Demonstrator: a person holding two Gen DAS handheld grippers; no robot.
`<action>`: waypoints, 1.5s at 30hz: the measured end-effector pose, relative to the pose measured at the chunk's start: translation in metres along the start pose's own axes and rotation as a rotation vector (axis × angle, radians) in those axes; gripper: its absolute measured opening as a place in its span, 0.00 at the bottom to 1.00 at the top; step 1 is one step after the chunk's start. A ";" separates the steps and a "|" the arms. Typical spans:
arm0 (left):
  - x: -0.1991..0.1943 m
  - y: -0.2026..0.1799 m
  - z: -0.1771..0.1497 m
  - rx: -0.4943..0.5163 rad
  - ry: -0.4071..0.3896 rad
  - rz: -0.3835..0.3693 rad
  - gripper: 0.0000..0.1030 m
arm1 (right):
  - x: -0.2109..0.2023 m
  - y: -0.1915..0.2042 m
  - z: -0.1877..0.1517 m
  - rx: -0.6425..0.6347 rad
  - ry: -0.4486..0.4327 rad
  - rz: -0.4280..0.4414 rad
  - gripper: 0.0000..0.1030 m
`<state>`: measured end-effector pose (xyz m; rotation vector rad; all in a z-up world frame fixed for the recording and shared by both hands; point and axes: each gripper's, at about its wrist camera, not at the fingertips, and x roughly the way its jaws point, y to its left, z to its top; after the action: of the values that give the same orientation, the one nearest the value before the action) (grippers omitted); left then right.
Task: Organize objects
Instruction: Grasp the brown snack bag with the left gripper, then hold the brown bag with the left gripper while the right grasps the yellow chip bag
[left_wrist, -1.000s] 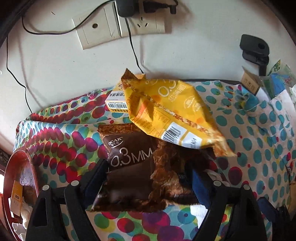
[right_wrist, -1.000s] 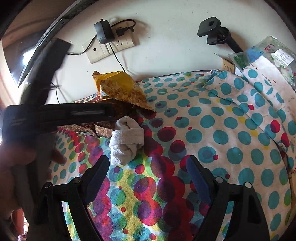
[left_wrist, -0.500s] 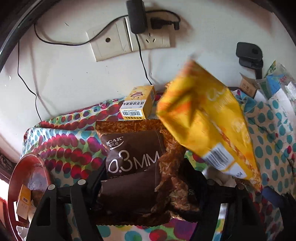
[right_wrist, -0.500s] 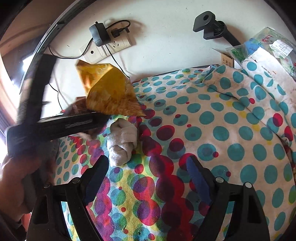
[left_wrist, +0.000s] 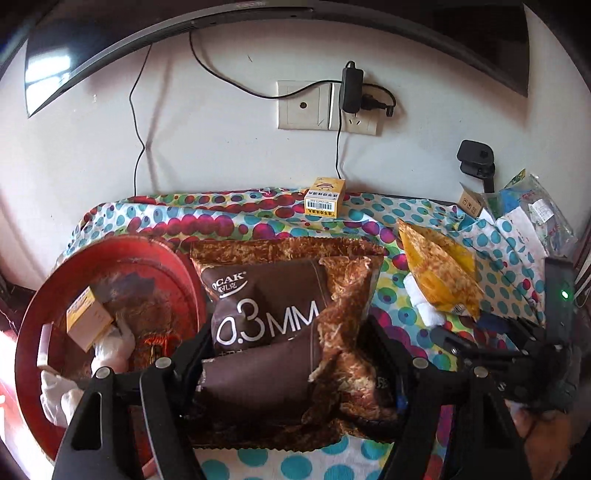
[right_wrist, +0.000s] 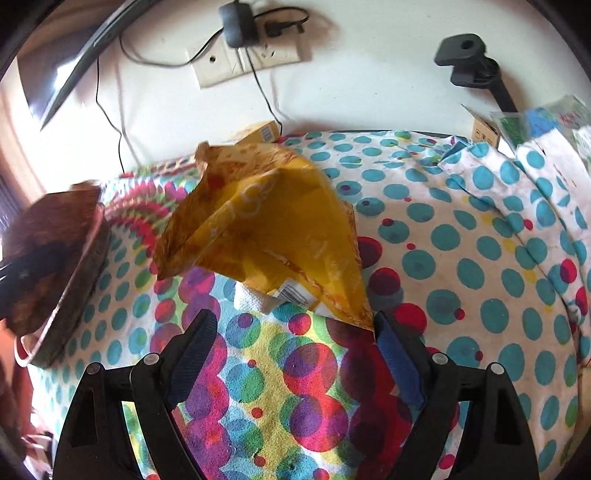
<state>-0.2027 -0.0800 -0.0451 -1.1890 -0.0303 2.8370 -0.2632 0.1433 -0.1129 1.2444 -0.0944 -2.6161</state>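
My left gripper (left_wrist: 286, 354) is shut on a brown snack bag (left_wrist: 273, 317) marked 0.3MM and holds it above the cloth, beside a red tray (left_wrist: 173, 258). The tray holds a small yellow box (left_wrist: 86, 319) and white cloths (left_wrist: 114, 341). A yellow snack bag (left_wrist: 439, 273) lies to the right on a rolled white sock (left_wrist: 424, 306). In the right wrist view the yellow bag (right_wrist: 273, 236) lies just beyond my open, empty right gripper (right_wrist: 291, 339), over the sock (right_wrist: 251, 297). The brown bag (right_wrist: 48, 254) shows at the left edge, blurred.
A polka-dot cloth (right_wrist: 461, 258) covers the table. A small yellow carton (left_wrist: 325, 201) stands at the back by the wall. A wall socket with a plugged charger (left_wrist: 351, 92) is above. A black clamp (left_wrist: 476, 162) and plastic packets (left_wrist: 532, 210) sit at the right.
My left gripper has lifted the brown bag and drawn back left toward the red tray. The yellow bag slid off it and fell onto the sock in front of my right gripper.
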 end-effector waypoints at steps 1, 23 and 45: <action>-0.009 0.004 -0.008 -0.015 -0.005 -0.017 0.74 | -0.002 0.000 0.005 0.004 -0.012 -0.016 0.84; -0.057 0.019 -0.062 -0.056 -0.058 -0.090 0.75 | -0.006 0.051 0.019 -0.202 -0.117 -0.148 0.98; -0.070 0.075 -0.076 -0.147 -0.068 0.073 0.75 | -0.016 0.017 0.031 -0.028 -0.250 -0.077 0.63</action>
<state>-0.1037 -0.1598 -0.0515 -1.1406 -0.2062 2.9835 -0.2743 0.1296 -0.0791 0.9237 -0.0543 -2.8175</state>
